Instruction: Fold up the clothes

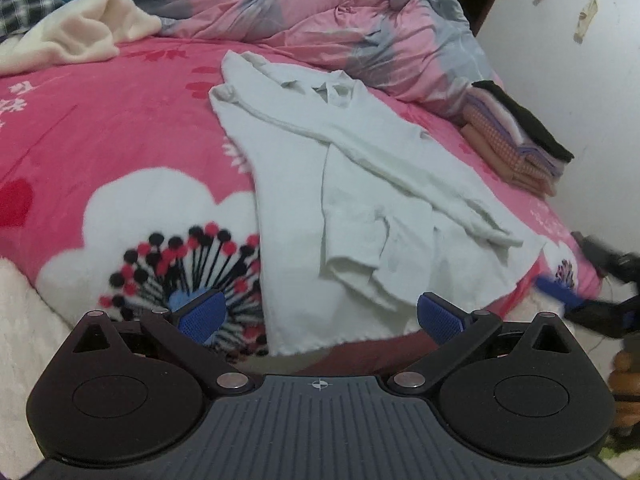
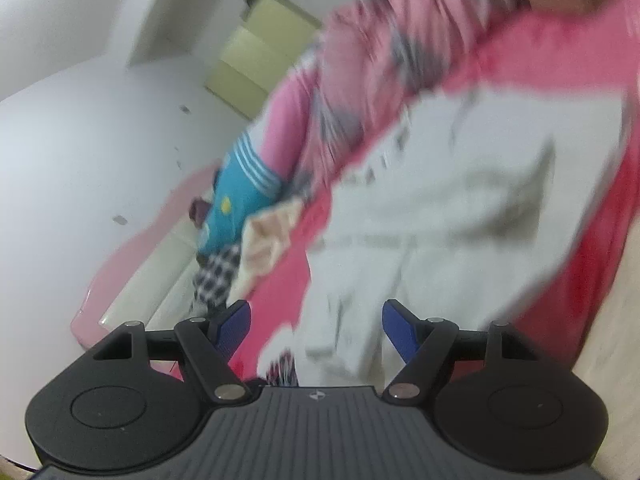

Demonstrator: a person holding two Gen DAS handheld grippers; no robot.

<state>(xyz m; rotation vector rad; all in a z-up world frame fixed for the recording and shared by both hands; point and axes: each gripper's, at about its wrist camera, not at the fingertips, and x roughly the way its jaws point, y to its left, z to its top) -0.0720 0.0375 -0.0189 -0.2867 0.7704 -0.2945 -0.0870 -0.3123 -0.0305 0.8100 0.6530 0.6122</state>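
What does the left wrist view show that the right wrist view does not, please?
Only the left wrist view shows the stack of folded clothes at the bed's far right, and the right gripper itself, blurred near the shirt's right edge.

Only the right wrist view shows the white wall and a pale yellow cabinet beyond the bed.

Both show the white shirt on the pink bedspread, the crumpled pink-grey quilt and the cream garment. The left gripper is open and empty.

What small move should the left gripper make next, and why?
Probably ease the left gripper forward and down onto the white shirt's near hem: its jaws stand open and empty just short of that edge, and both sleeves already lie folded across the body.
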